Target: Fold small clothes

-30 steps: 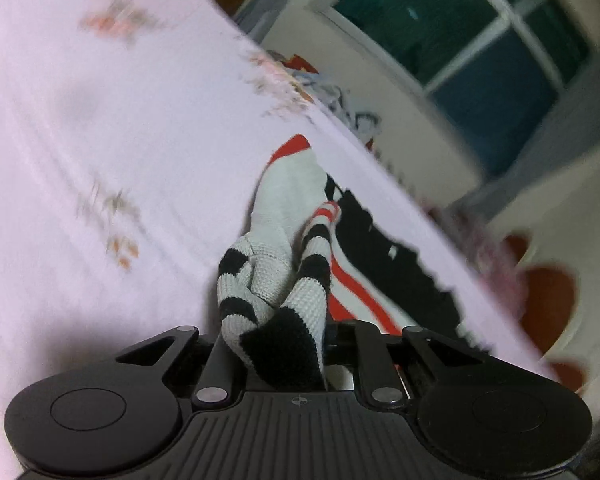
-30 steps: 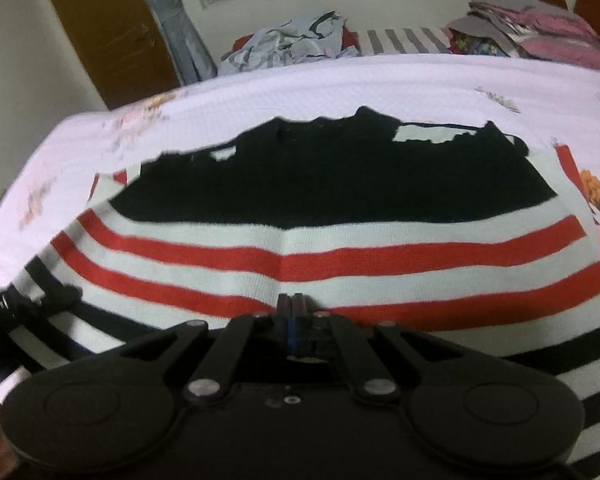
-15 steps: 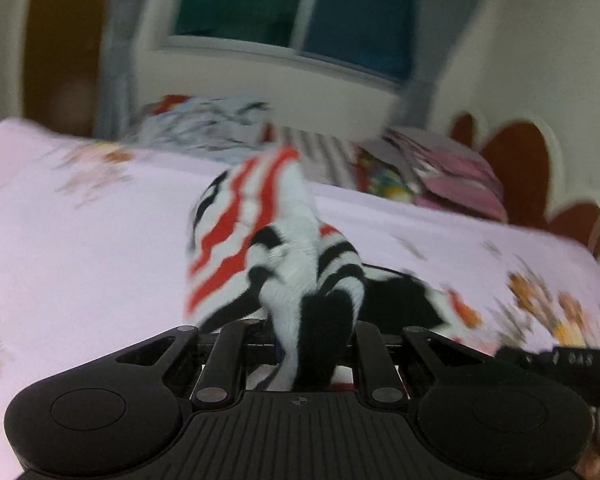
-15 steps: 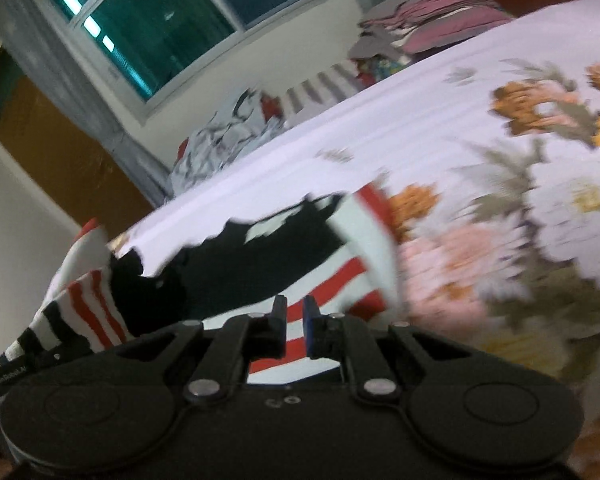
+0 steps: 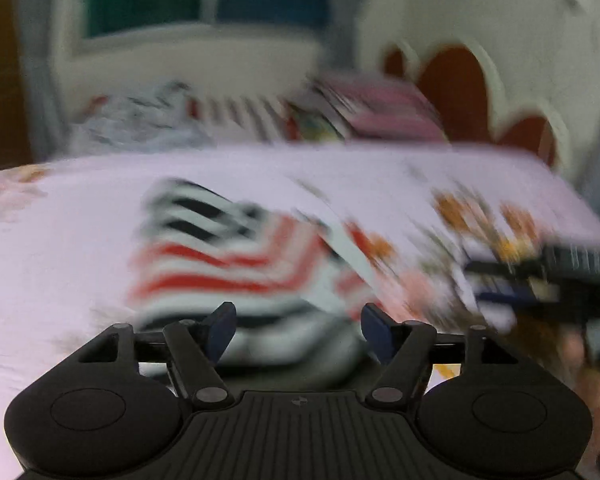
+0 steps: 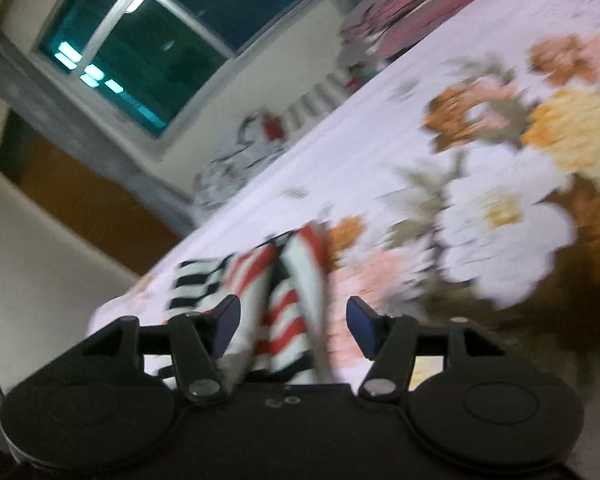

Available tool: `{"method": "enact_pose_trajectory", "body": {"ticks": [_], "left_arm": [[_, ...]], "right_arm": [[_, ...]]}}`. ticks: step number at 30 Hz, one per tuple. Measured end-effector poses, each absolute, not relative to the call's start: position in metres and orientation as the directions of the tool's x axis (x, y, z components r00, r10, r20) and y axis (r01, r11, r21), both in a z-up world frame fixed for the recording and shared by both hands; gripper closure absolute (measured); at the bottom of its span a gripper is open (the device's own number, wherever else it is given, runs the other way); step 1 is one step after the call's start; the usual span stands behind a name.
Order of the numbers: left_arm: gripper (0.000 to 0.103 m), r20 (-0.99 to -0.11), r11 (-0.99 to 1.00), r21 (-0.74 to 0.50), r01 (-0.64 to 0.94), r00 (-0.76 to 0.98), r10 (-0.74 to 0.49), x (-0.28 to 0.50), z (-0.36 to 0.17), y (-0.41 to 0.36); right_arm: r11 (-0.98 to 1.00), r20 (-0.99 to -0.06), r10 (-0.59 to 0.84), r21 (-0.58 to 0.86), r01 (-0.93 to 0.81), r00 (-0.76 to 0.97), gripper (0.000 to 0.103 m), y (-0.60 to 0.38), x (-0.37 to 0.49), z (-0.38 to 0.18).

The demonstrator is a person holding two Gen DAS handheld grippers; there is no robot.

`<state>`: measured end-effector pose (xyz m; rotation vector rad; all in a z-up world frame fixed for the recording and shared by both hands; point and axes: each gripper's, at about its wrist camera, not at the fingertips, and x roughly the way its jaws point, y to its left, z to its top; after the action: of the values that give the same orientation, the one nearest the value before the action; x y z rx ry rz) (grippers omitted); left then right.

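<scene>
Striped sweater (image 5: 236,264) lies folded on the floral bedsheet (image 5: 60,248), stripes crosswise, just ahead of both gaping, empty grippers: left gripper (image 5: 298,330), right gripper (image 6: 292,322)

— What do we see behind the bed (image 5: 60,264)?
— A dark window (image 6: 172,44), a brown door (image 6: 84,208), and piled laundry (image 5: 140,128) beside stacked pink linens (image 5: 380,108), all blurred.

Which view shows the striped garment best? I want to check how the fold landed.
The left wrist view: the striped garment lies broadside on the bedsheet, blurred. The right wrist view shows it narrower, foreshortened and partly hidden behind the gripper body.
</scene>
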<state>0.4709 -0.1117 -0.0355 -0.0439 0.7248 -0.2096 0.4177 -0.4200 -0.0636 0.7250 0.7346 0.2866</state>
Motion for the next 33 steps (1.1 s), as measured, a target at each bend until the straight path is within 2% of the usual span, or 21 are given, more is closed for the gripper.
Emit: {"method": "enact_pose_trajectory", "body": {"ticks": [3,5,6,12,16,18,19,20,22,26,29,31,33], "left_arm": [[0.035,-0.652,0.994,-0.105,0.034,0.753,-0.094,0.489,-0.04,-0.053],[0.055,-0.676,0.988,-0.155,-0.024,0.732,-0.088,0.504,-0.054,-0.02],[0.056,-0.69,0.982,-0.187,-0.036,0.716,-0.105,0.511,-0.061,-0.007],[0.056,-0.733,0.951,-0.307,-0.018,0.642,-0.224,0.527,-0.11,0.016],[0.056,-0.745,0.96,-0.278,0.014,0.627,-0.225,0.531,-0.124,0.008],[0.056,-0.745,0.962,-0.271,0.022,0.628,-0.225,0.534,-0.125,0.003],[0.057,-0.742,0.961,-0.274,0.027,0.63,-0.229,0.534,-0.124,0.002],[0.065,-0.732,0.957,-0.289,0.033,0.636,-0.243,0.533,-0.122,0.002],[0.074,-0.72,0.951,-0.307,0.05,0.64,-0.266,0.534,-0.118,0.001],[0.074,-0.67,0.938,-0.323,0.127,0.669,-0.322,0.533,-0.103,-0.016],[0.074,-0.693,0.952,-0.238,0.192,0.653,-0.305,0.539,-0.104,-0.044],[0.074,-0.737,0.962,-0.164,0.217,0.622,-0.266,0.547,-0.115,-0.064],[0.074,-0.744,0.967,-0.061,0.245,0.635,-0.208,0.548,-0.117,-0.083]], "right_arm": [[0.719,-0.52,0.532,0.694,-0.033,0.668,0.044,-0.39,0.436,-0.067],[0.73,-0.542,0.546,0.682,-0.044,0.638,0.044,-0.374,0.446,-0.071],[0.735,-0.557,0.55,0.677,-0.043,0.622,0.044,-0.367,0.453,-0.074],[0.756,-0.639,0.551,0.654,0.002,0.536,0.044,-0.342,0.482,-0.1],[0.778,-0.673,0.552,0.628,-0.015,0.492,0.044,-0.324,0.493,-0.109],[0.825,-0.696,0.519,0.561,-0.077,0.496,0.056,-0.306,0.495,-0.101],[0.855,-0.714,0.486,0.507,-0.106,0.505,0.068,-0.296,0.495,-0.097],[0.87,-0.714,0.471,0.474,-0.138,0.518,0.08,-0.29,0.493,-0.092],[0.881,-0.683,0.461,0.432,-0.195,0.567,0.084,-0.285,0.486,-0.077],[0.881,-0.6,0.466,0.381,-0.28,0.651,0.086,-0.299,0.461,-0.043],[0.898,-0.601,0.43,0.359,-0.254,0.674,0.086,-0.319,0.456,-0.049],[0.905,-0.643,0.409,0.376,-0.199,0.648,0.086,-0.331,0.466,-0.073],[0.892,-0.692,0.422,0.433,-0.132,0.586,0.085,-0.341,0.479,-0.106]]}}
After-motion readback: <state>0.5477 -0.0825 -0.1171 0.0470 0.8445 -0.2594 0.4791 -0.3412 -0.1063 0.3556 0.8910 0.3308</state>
